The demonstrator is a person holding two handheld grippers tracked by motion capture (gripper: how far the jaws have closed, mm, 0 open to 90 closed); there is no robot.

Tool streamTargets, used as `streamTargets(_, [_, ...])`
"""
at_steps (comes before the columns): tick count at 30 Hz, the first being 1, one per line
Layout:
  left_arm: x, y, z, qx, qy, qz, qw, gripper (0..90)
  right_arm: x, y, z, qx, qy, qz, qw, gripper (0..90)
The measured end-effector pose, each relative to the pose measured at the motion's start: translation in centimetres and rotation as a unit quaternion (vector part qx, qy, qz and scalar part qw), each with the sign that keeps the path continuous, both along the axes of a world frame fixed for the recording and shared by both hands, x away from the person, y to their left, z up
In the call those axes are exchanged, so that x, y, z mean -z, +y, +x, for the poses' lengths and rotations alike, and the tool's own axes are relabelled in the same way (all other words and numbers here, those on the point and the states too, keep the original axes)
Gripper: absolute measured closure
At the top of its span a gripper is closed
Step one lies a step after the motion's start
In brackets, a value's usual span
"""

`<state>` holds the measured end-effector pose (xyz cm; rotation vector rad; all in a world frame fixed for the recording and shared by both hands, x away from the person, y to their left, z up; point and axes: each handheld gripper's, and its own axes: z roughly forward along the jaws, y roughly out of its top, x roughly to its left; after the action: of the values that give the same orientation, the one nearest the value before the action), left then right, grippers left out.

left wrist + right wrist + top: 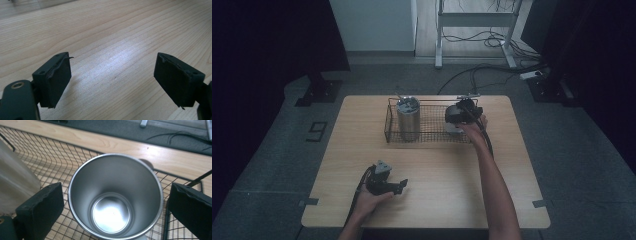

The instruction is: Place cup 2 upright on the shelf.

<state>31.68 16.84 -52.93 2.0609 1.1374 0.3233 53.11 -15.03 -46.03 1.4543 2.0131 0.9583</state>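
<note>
The right tongs (112,202) hang released over the steel cup (115,197) at the right end of the wire basket (392,122), straddling its rim, probably for a grip. The left tongs (112,82) rest parted and empty on the near worktop (437,175), out of the way.

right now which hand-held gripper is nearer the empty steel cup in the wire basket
Right. The right hand-held gripper has the steel cup between its jaws; the left hand-held gripper sits at the table's near side.
</note>
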Motion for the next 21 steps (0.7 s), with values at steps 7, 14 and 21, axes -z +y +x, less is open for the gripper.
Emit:
streamTargets(7, [-0.1, 0.2, 0.0, -0.003, -0.001, -0.003, 1.0, 14.6, -1.5, -0.5, -0.9, -0.003, -0.023, 0.018, 0.9996, 1.6])
streamTargets(14, [-0.2, 0.4, 0.1, -0.007, -0.002, -0.002, 1.0, 14.6, -2.5, -1.0, -2.4, -0.015, -0.038, 0.026, 0.9988, 2.5])
streamTargets(21, [-0.5, 0.5, -0.1, -0.006, -0.008, -0.001, 0.9999, 14.6, -2.8, -1.9, -4.6, -0.02, -0.054, 0.033, 0.9978, 4.0])
